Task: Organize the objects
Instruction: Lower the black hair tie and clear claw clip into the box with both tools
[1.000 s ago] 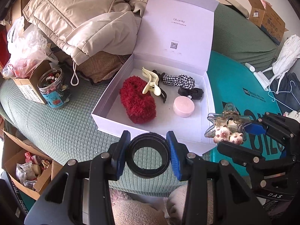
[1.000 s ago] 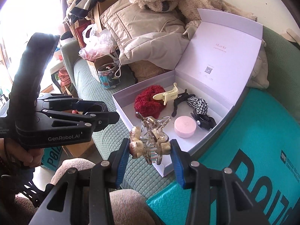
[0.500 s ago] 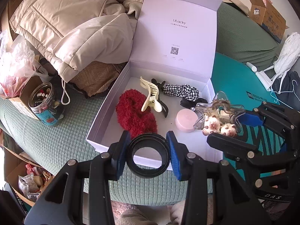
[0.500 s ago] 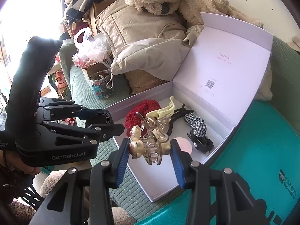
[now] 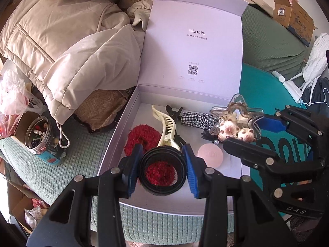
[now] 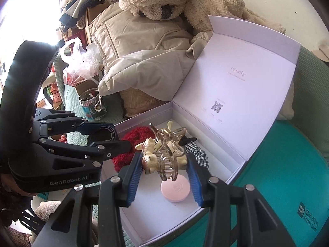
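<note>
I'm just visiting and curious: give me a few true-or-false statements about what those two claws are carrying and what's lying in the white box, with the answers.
1. The left claw grips a black ring. True.
2. The right claw is empty. False: it grips a clear hair clip with small bear figures on it.
3. The white box has its lid shut. False: the lid stands open.
4. A red fluffy scrunchie lies in the box. True.
5. The pink round case sits on the teal mat outside the box. False: it lies on the box floor.
</note>
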Demonstrator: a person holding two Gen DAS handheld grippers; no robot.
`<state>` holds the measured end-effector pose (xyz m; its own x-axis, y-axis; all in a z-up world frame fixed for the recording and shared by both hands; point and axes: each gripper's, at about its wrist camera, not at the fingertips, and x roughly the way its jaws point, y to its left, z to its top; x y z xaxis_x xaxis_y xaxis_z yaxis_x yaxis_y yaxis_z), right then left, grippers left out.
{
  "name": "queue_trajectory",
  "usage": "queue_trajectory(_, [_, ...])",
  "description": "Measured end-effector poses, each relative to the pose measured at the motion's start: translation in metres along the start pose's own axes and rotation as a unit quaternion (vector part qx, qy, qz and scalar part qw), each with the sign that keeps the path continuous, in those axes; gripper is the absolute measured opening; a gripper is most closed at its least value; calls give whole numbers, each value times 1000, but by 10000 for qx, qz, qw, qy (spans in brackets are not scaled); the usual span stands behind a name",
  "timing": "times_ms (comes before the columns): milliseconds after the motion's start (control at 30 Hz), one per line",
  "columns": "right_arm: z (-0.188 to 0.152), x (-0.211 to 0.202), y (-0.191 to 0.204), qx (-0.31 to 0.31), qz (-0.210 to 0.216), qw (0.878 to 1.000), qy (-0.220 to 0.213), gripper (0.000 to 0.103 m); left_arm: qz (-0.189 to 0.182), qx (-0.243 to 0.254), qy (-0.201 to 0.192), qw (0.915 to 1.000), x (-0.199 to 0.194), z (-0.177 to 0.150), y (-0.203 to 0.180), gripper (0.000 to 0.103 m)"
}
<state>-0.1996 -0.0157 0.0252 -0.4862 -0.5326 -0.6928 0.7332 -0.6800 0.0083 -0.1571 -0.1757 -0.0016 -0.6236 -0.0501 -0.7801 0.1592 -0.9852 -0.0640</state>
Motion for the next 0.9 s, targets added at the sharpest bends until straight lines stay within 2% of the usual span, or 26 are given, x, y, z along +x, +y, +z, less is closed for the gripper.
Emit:
queue_trajectory(333, [15,15,-23,24,-133,9999,-36,44,8,176,-121,9998,19,23,-3,38])
queue_trajectory(900, [6,66,-42,66,-93,9993,357,44,-51,242,294,9993,82,28,0,38])
